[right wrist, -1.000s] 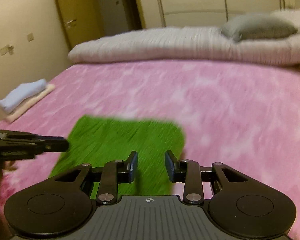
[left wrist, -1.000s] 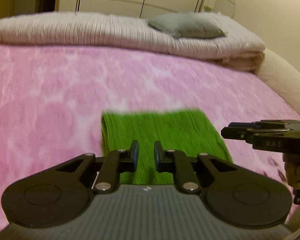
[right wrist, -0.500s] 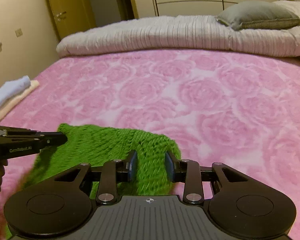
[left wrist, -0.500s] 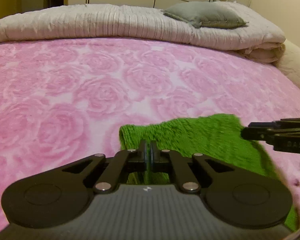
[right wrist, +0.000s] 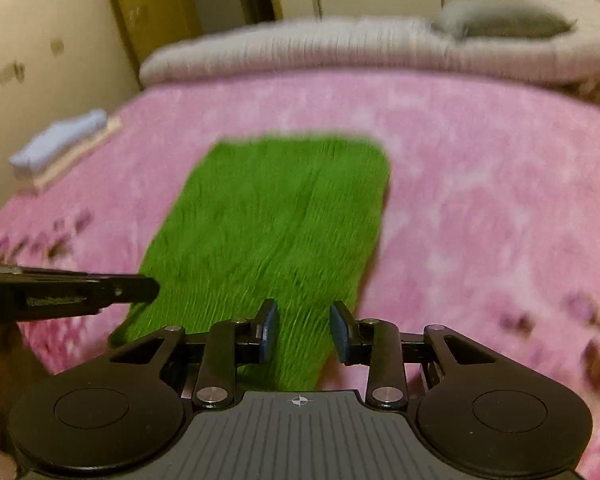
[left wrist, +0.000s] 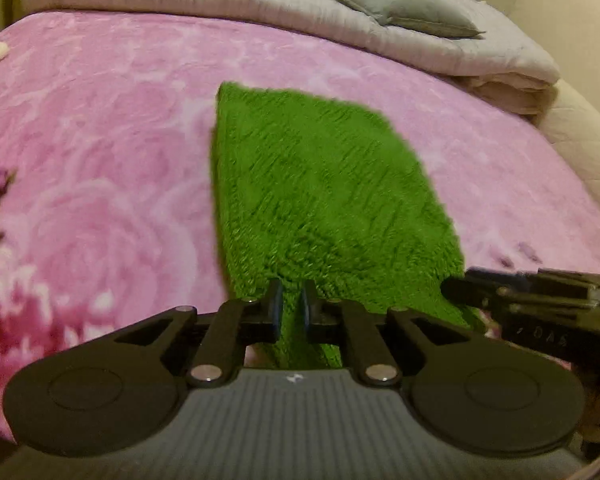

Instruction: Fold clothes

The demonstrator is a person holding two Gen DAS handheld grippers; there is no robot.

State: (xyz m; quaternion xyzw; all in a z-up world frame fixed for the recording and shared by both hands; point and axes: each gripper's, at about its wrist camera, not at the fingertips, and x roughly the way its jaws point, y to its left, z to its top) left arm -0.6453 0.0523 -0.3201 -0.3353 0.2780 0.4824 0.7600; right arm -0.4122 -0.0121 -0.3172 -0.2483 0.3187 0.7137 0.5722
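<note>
A green knitted garment (left wrist: 320,184) lies lengthwise on the pink rose blanket (left wrist: 100,140), its near edge raised toward both grippers. My left gripper (left wrist: 291,310) is shut on the near left part of that edge, with green knit pinched in the narrow gap. In the right wrist view the garment (right wrist: 284,216) runs between the fingers of my right gripper (right wrist: 305,334), which clamps a thick fold at the near right. Each gripper shows in the other's view: the right gripper (left wrist: 452,292) by the garment's corner, and the left gripper (right wrist: 152,288) at its left edge.
A rolled pale quilt (left wrist: 220,0) with a grey pillow (left wrist: 412,12) lies across the far end of the bed. Folded blue and cream clothes (right wrist: 60,144) sit at the bed's left edge by the wall. The cream bed frame (left wrist: 580,140) borders the right side.
My left gripper was open a second ago, then closed, and now holds the garment's edge. Both grippers have risen, and the garment now looks stretched longer. The right gripper's gap is unchanged.
</note>
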